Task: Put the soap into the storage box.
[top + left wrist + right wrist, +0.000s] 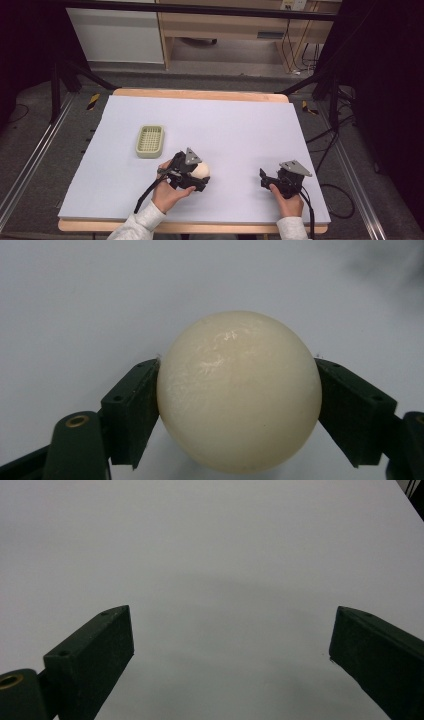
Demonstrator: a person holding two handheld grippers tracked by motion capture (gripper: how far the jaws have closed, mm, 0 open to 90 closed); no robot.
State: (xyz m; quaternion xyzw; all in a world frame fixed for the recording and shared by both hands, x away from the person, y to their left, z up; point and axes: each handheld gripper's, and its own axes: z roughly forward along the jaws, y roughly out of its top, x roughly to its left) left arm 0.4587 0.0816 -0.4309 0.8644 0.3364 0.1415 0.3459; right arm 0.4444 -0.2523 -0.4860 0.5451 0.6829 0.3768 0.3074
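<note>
White table (250,125); left gripper (239,390) clamps cream ball (239,390); right gripper (231,640) spread.

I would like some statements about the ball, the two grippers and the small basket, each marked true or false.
1. The left gripper is shut on the cream ball. True.
2. The right gripper holds a second ball. False: its jaws stand open with nothing between them.
3. The pale green basket lies on the table, apart from both grippers. True.
4. The ball lies inside the basket. False: it sits between the left gripper's jaws.
</note>
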